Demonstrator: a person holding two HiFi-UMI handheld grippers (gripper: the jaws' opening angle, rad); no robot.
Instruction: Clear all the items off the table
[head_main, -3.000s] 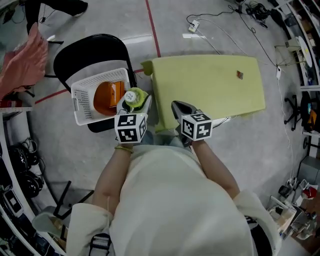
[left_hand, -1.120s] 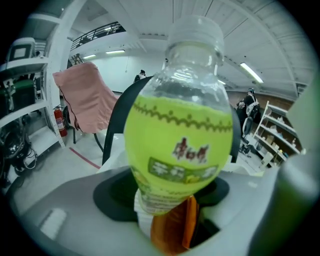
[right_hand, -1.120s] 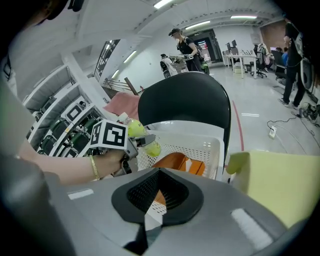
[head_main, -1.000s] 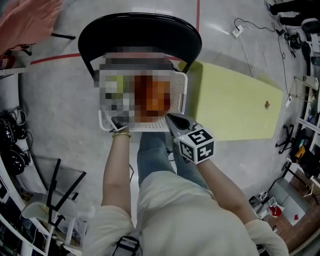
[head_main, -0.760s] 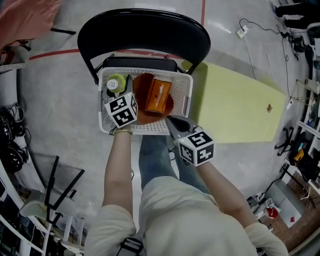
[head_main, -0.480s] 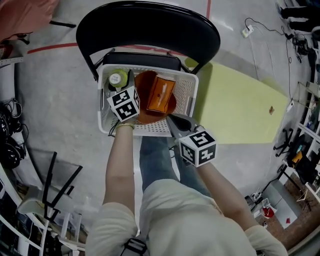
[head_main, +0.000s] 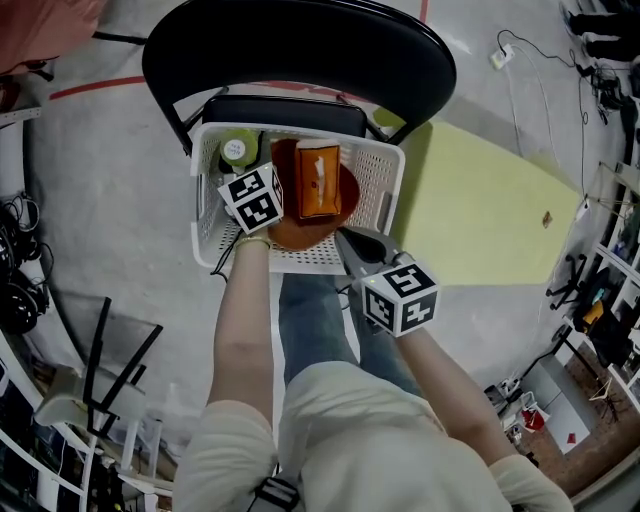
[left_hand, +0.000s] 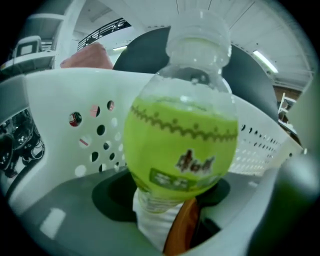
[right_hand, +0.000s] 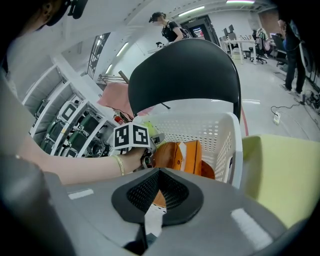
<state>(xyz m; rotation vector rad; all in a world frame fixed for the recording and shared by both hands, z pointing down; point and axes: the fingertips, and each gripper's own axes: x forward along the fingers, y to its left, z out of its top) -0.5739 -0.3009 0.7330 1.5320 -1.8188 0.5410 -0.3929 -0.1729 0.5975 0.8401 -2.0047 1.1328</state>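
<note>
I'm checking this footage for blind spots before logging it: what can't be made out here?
The small reddish item on the yellow table: too small in the head view to identify.
The print on the bottle label: blurred in the left gripper view.
The basket floor: much of it hidden in the head view by the orange bowl, the packet in it and the left gripper.

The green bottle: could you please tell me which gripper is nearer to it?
Left. The left gripper has the green bottle between its fingers inside the basket; the right gripper hangs shut at its near edge.
</note>
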